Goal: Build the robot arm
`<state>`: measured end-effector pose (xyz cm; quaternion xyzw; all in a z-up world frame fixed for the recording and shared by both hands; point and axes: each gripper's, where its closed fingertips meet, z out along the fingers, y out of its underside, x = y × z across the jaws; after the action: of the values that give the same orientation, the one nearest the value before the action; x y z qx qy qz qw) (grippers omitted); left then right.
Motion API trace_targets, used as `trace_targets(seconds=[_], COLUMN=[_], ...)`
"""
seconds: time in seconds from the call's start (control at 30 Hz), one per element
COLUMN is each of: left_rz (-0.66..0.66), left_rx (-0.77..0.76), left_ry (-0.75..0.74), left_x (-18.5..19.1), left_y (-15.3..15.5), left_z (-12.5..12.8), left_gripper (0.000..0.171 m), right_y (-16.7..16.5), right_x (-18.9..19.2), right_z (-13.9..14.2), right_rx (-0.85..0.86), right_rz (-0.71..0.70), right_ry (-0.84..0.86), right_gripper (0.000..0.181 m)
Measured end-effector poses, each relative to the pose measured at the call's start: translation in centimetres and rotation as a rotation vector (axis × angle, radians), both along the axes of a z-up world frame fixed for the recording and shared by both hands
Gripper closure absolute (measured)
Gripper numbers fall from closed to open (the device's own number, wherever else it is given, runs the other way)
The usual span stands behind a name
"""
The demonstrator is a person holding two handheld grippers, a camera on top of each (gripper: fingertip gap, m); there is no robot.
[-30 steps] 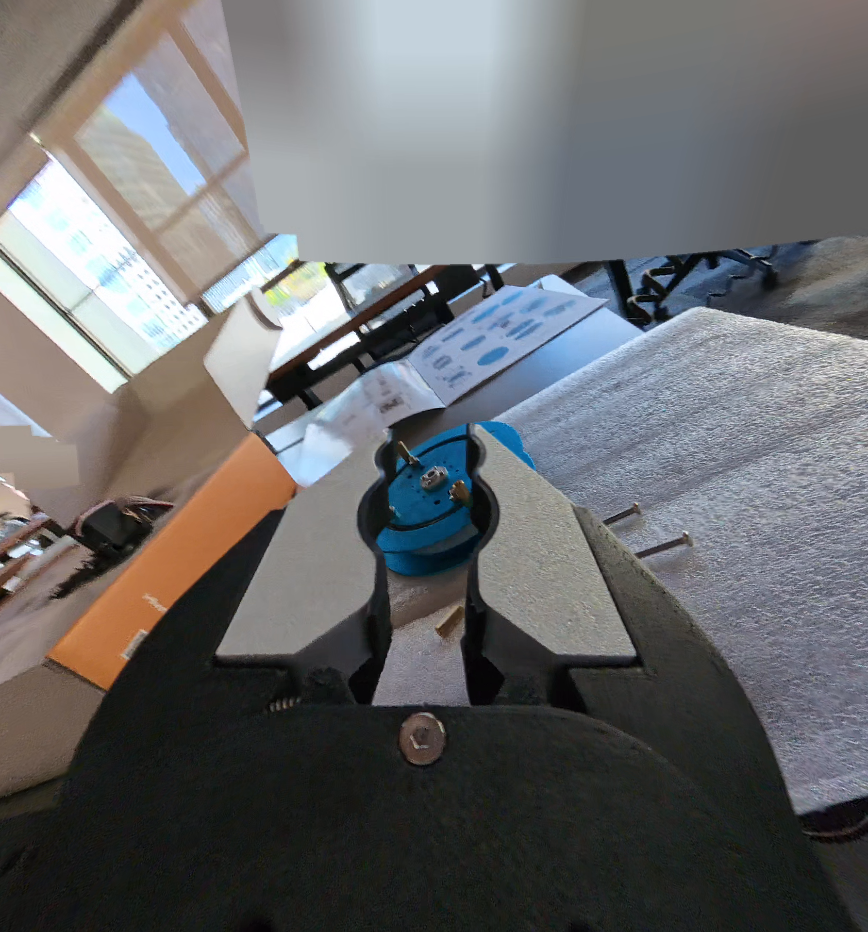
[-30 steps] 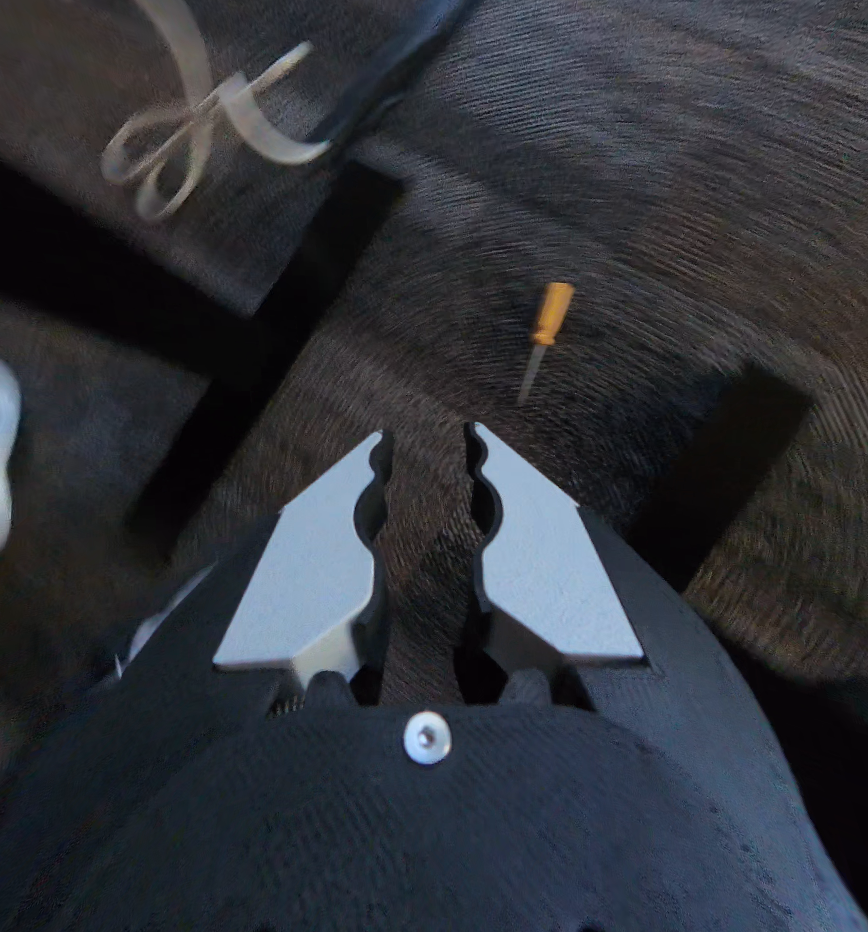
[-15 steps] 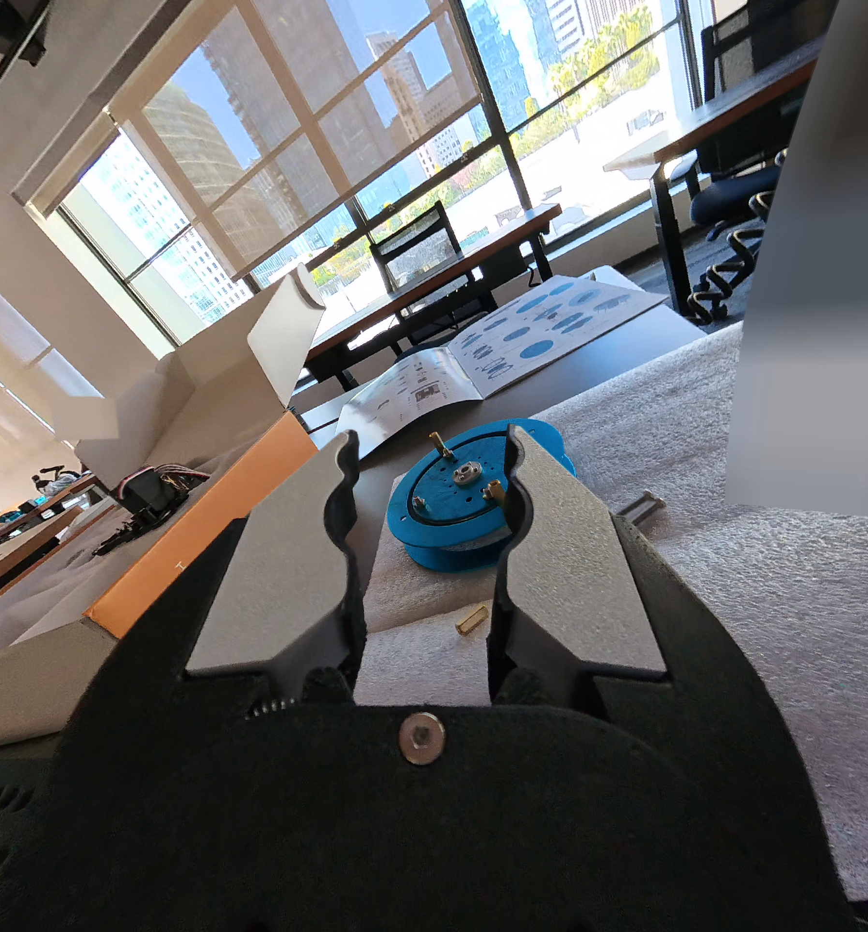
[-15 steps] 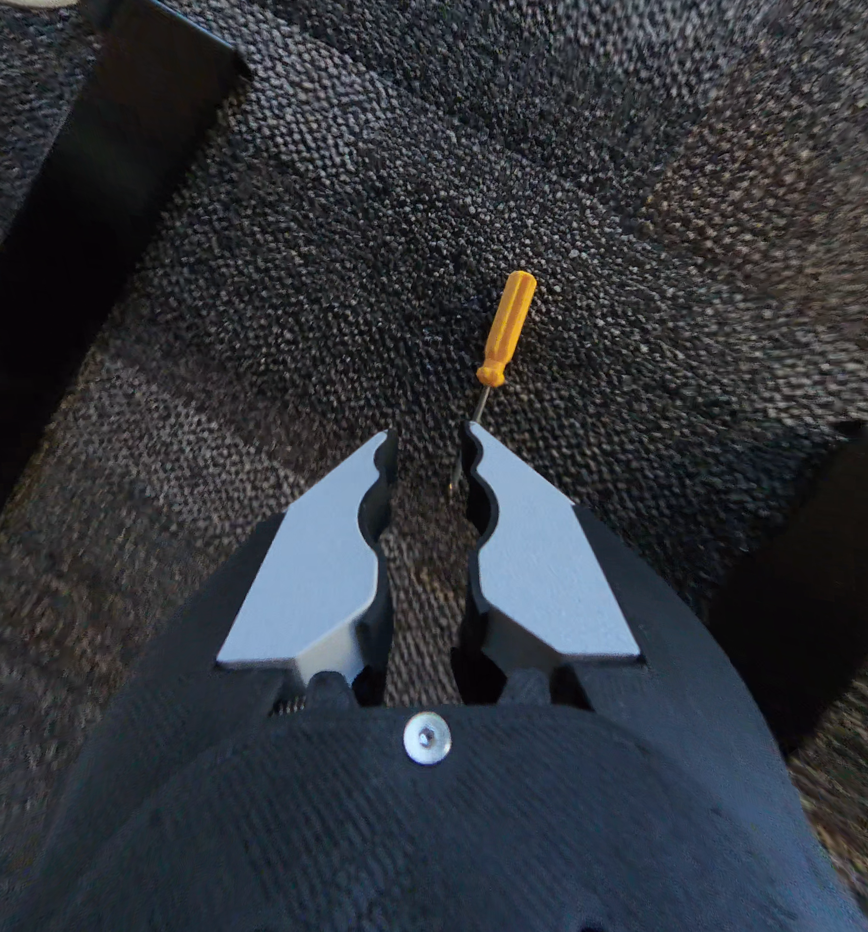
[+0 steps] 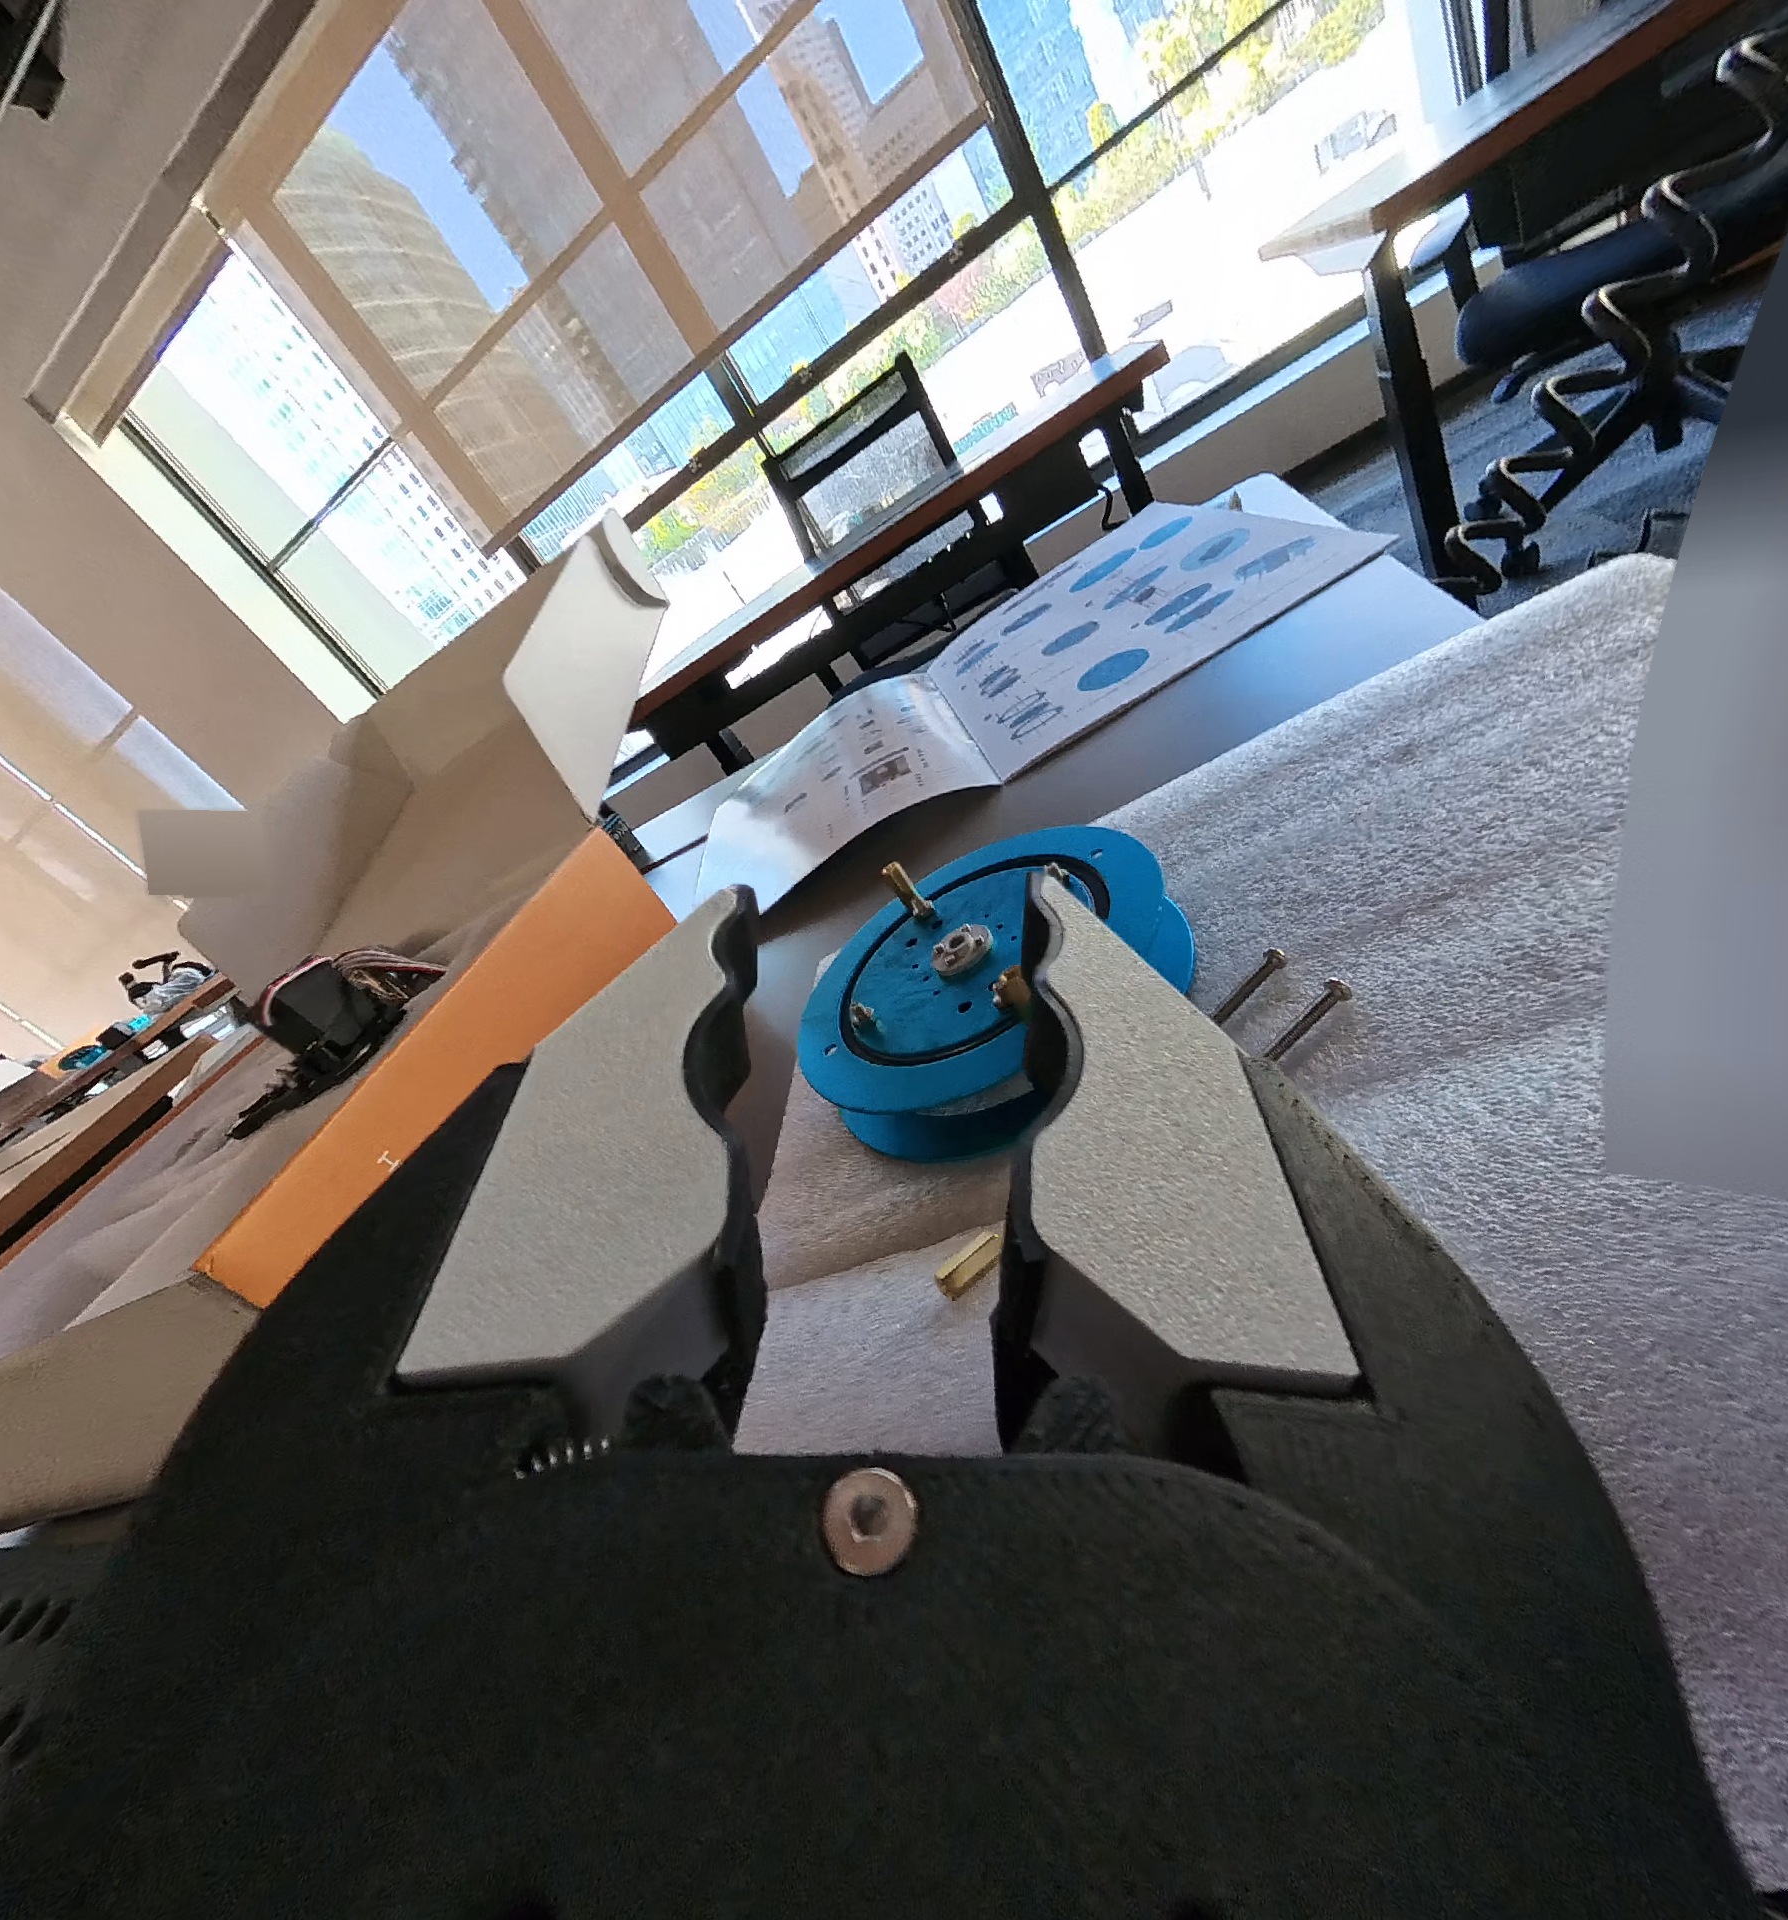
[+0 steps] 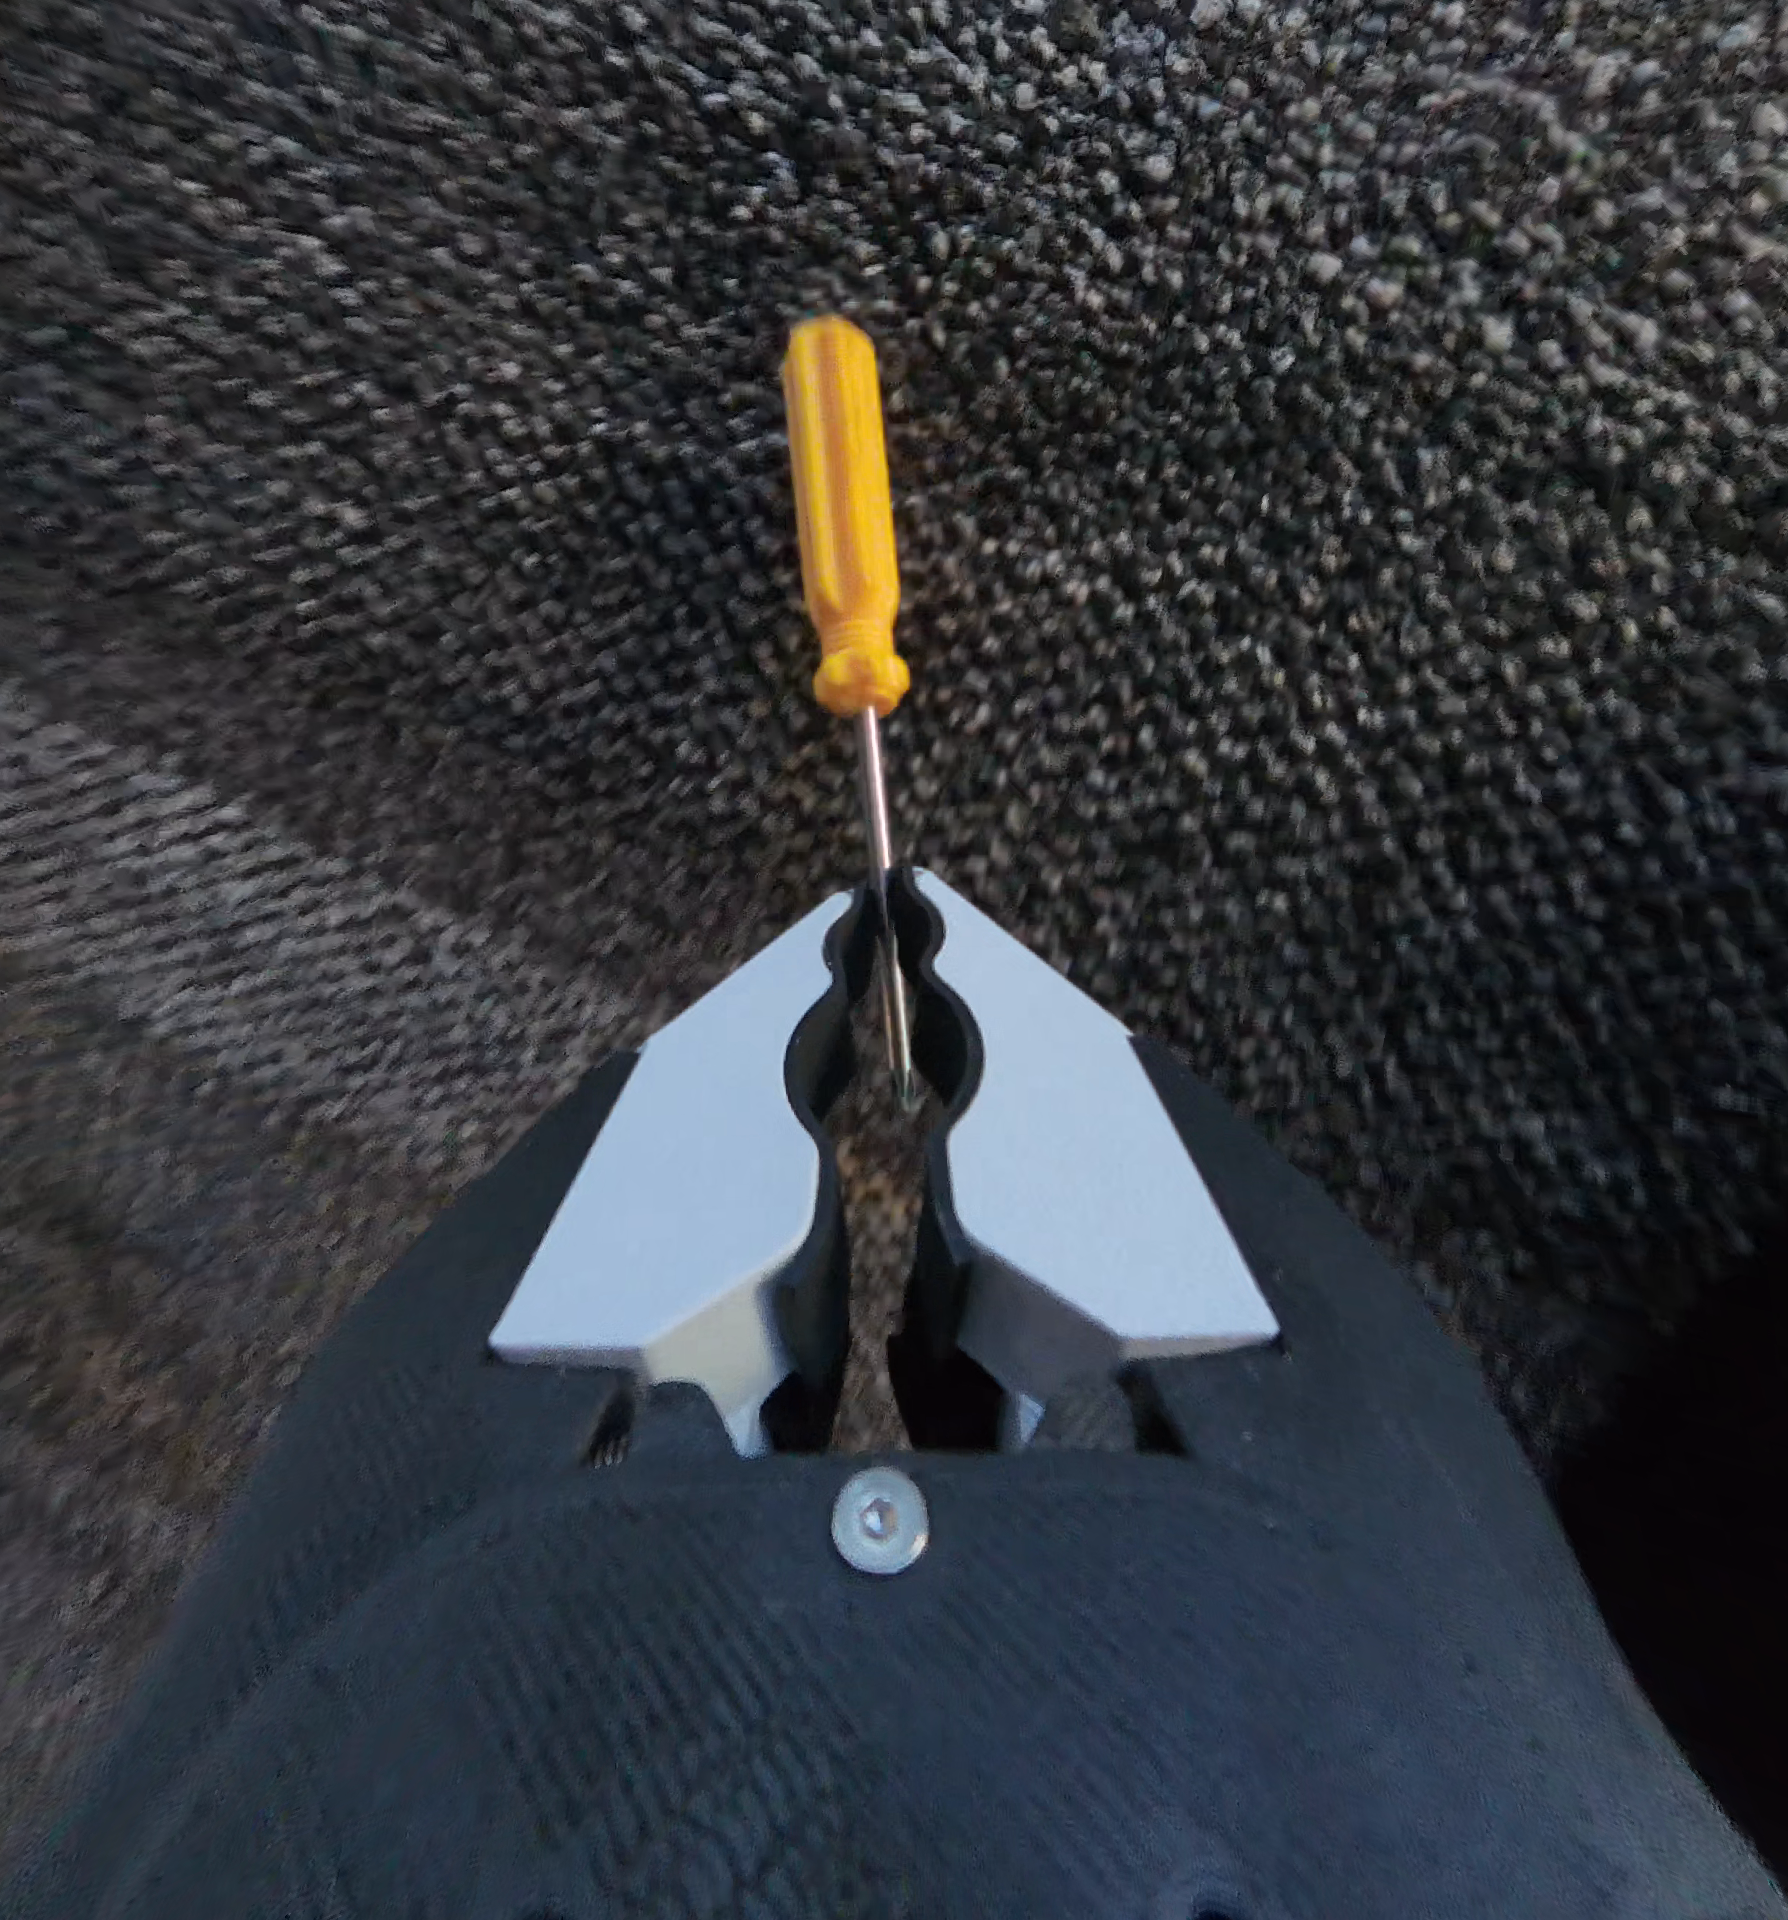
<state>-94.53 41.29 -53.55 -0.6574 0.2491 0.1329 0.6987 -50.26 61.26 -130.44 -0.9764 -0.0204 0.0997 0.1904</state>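
In the right wrist view my right gripper (image 6: 882, 894) is shut on the thin metal shaft of a small screwdriver (image 6: 848, 520) with an orange handle. The handle points away from me over dark carpet (image 6: 1389, 520). In the left wrist view my left gripper (image 5: 885, 914) is open and holds nothing. It hovers low over a blue round disc assembly (image 5: 931, 997) with brass standoffs and a metal hub, which sits on white foam sheet (image 5: 1441, 883). A loose brass standoff (image 5: 968, 1259) lies on the foam between my fingers.
Two long screws (image 5: 1285, 1003) lie on the foam right of the disc. An open booklet (image 5: 1025, 686) lies behind it. An orange and white open box (image 5: 433, 935) stands at the left, with wired parts (image 5: 329, 1003) beside it. Desks and chairs stand by the windows. There is about 90 centimeters between the tips of the two grippers.
My right gripper came down to the screwdriver on the carpet and closed on its shaft. My left gripper opened wide off the blue disc and drew back a little.
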Motion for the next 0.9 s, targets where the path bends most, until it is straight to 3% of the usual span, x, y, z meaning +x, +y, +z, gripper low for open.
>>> trace_targets(seconds=[0.17, 0.33, 0.47, 0.67, 0.73, 0.77, 0.83, 0.9], left_rz=[0.005, -0.060, -0.173, -0.206, -0.233, -0.248, -0.262, -0.291], left_rx=[0.070, 0.226, 0.289, 0.291, 0.253, 0.227, 0.167, 0.110], left_ry=[-0.049, -0.172, -0.288, -0.440, -0.454, -0.453, -0.446, -0.460], left_x=[-0.5, -0.9, -0.8, -3.7, -4.3, -4.5, -5.0, -5.3], left_y=[-0.6, -2.7, -4.2, -5.3, -6.2, -6.7, -8.0, -9.9], left_z=[1.1, 3.5, 4.8, 6.0, 6.3, 6.4, 6.4, 6.5], left_gripper=[0.135, 0.138, 0.132, 0.122, 0.125, 0.125, 0.124, 0.123], right_y=[-5.5, -11.0, -14.8, -20.7, -20.6, -19.8, -17.2, -12.7], right_x=[-1.8, -3.8, -6.6, -11.7, -14.2, -16.3, -21.6, -25.6], right_z=[8.7, 22.2, 37.6, 64.5, 72.1, 74.4, 76.5, 76.9], right_rx=[0.010, 0.112, 0.294, 0.761, 0.907, 0.926, 0.858, 0.800], right_rz=[-0.056, -0.122, -0.091, 0.088, 0.199, 0.311, 0.569, 0.730], right_ry=[0.192, 0.336, 0.392, 0.231, 0.206, 0.200, 0.240, 0.204], right_gripper=[0.178, 0.178, 0.178, 0.179, 0.179, 0.179, 0.178, 0.179])
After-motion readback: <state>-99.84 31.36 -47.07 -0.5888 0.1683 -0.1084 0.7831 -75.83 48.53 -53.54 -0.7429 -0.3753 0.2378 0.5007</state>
